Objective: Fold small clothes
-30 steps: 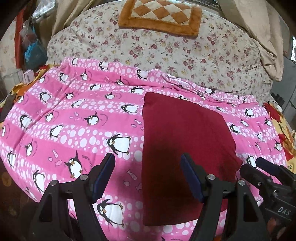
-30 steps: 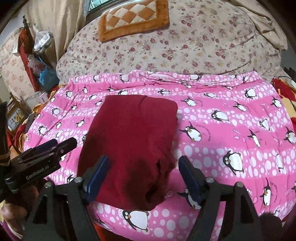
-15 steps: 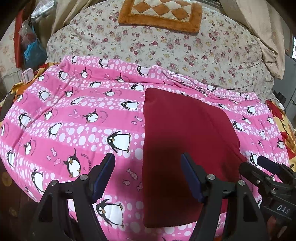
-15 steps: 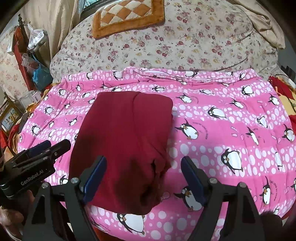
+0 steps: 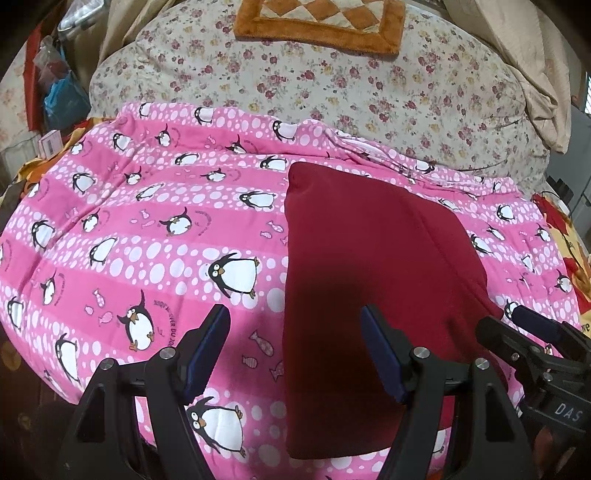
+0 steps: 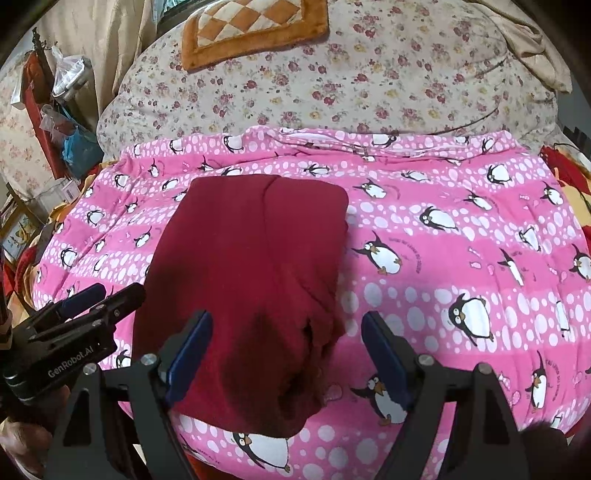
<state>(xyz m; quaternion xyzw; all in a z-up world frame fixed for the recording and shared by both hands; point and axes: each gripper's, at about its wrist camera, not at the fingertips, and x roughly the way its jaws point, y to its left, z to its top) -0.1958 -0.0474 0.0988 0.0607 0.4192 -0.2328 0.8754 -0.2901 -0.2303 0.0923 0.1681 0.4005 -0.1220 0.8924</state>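
Observation:
A dark red garment (image 5: 369,280) lies folded into a long rectangle on the pink penguin blanket (image 5: 147,236). It also shows in the right wrist view (image 6: 251,280), with a rumpled near-right corner. My left gripper (image 5: 295,350) is open and empty, above the garment's near left edge. My right gripper (image 6: 286,350) is open and empty, above the garment's near right end. Each gripper shows at the edge of the other's view: the right one (image 5: 532,332), the left one (image 6: 96,295).
A floral quilt (image 5: 332,81) lies behind the blanket, with an orange checked mat (image 5: 317,18) on it. Bags and clutter (image 6: 62,122) stand at the left. Red and yellow cloth (image 5: 569,236) lies at the right edge.
Both grippers have drawn back slightly toward the near edge of the bed. The garment has not moved.

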